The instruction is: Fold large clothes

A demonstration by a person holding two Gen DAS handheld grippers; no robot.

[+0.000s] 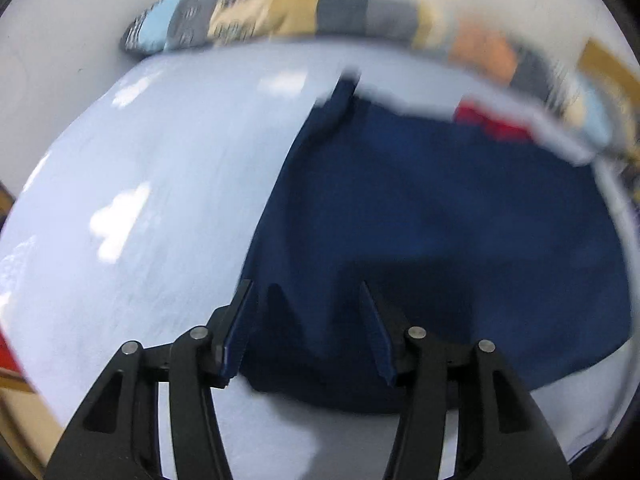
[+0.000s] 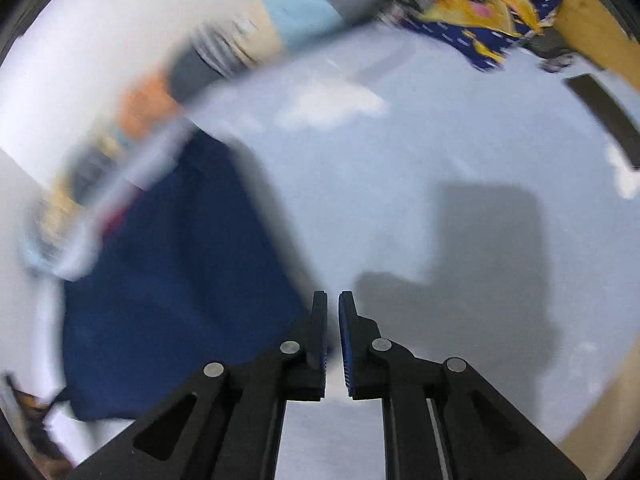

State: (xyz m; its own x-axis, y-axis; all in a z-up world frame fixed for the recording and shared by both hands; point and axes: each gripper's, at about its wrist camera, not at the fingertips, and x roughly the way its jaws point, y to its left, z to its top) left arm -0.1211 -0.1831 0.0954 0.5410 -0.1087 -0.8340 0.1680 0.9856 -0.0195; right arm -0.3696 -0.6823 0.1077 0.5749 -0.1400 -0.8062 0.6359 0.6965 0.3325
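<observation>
A large navy blue garment (image 1: 420,220) lies flat on a pale blue sheet (image 1: 140,200). A bit of red (image 1: 492,120) shows at its far edge. My left gripper (image 1: 306,286) hangs open over the garment's near left edge, with nothing pressed between its fingers. In the right wrist view the same garment (image 2: 180,280) fills the lower left. My right gripper (image 2: 332,298) is just off the garment's right edge, above the sheet (image 2: 400,200). Its jaws stand almost together with only a thin slit between them, and they hold nothing. Both views are blurred.
A long patchwork bolster (image 1: 280,16) runs along the far side against a white wall and also appears in the right wrist view as the bolster (image 2: 200,64). A crumpled yellow and blue patterned cloth (image 2: 480,12) and a dark strip (image 2: 608,116) lie at the far right.
</observation>
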